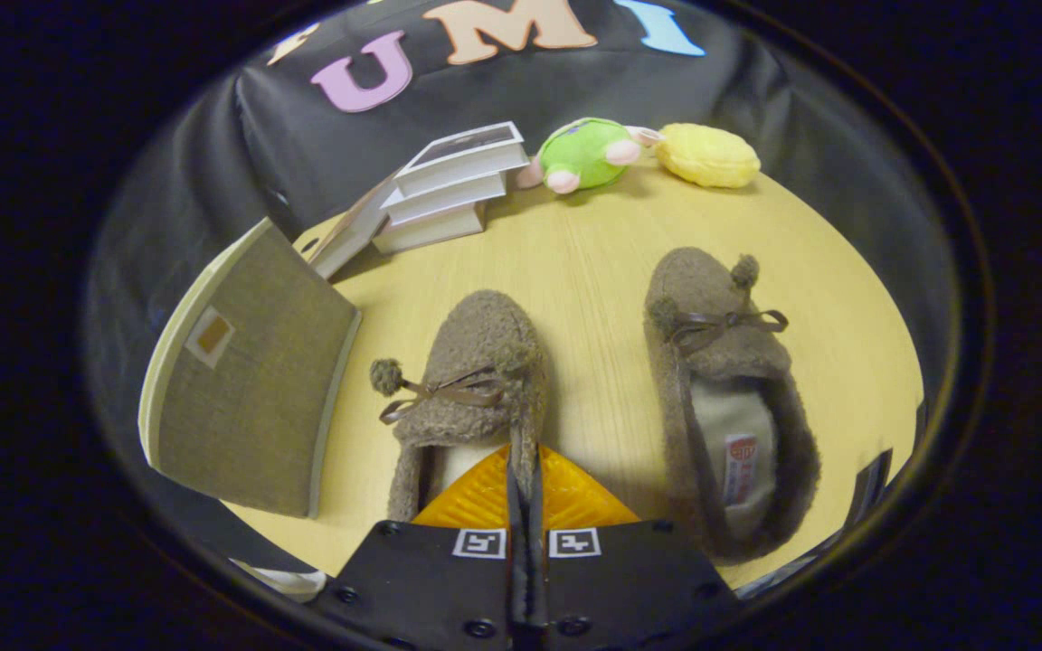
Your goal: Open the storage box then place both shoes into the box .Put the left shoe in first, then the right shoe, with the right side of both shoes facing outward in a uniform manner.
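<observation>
Two brown fuzzy slippers with bows and pom-poms lie side by side on the wooden table (593,262), toes pointing away from me. My gripper (521,463) is shut, its orange fingers (476,502) pressed together on the right side wall of the left shoe (476,362) near its opening. The right shoe (720,362) lies free to the right of the fingers, its cream lining showing. The storage box (250,389), covered in brown fabric with a cream rim and a small label window, stands tilted just left of the held shoe. Its inside is hidden.
Beyond the shoes a stack of white books (453,185) rests at the back, with another book leaning against it. A green plush toy (584,154) and a yellow plush (709,155) lie at the far edge, against the black cloth wall.
</observation>
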A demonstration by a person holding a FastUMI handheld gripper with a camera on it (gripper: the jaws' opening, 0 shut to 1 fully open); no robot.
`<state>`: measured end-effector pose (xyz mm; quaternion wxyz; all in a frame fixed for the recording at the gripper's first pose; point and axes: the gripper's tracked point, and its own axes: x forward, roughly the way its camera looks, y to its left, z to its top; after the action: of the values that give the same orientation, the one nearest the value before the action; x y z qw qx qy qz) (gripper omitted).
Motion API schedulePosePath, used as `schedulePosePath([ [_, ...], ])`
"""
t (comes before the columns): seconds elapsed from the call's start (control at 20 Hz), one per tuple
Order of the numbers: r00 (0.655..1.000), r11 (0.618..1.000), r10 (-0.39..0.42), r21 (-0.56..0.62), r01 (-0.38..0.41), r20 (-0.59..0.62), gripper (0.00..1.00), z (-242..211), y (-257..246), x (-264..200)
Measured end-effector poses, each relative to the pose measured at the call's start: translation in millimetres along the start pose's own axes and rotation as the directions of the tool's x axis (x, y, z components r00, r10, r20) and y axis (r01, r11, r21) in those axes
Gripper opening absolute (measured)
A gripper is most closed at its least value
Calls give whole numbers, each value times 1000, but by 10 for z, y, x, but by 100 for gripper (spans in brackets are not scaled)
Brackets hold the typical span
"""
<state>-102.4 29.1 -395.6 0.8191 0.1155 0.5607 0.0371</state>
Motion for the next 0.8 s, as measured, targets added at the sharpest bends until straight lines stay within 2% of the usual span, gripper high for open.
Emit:
schedulePosePath([
  [0.4, 1000, 973, 9, 232, -14, 24, 4, 81, 195, -276],
  [0.6, 997, 955, 28, 294, -50, 79, 4, 348, 412, -546],
  [0.8, 986, 946, 76, 302, -118, 147, 4, 725, 809, -884],
])
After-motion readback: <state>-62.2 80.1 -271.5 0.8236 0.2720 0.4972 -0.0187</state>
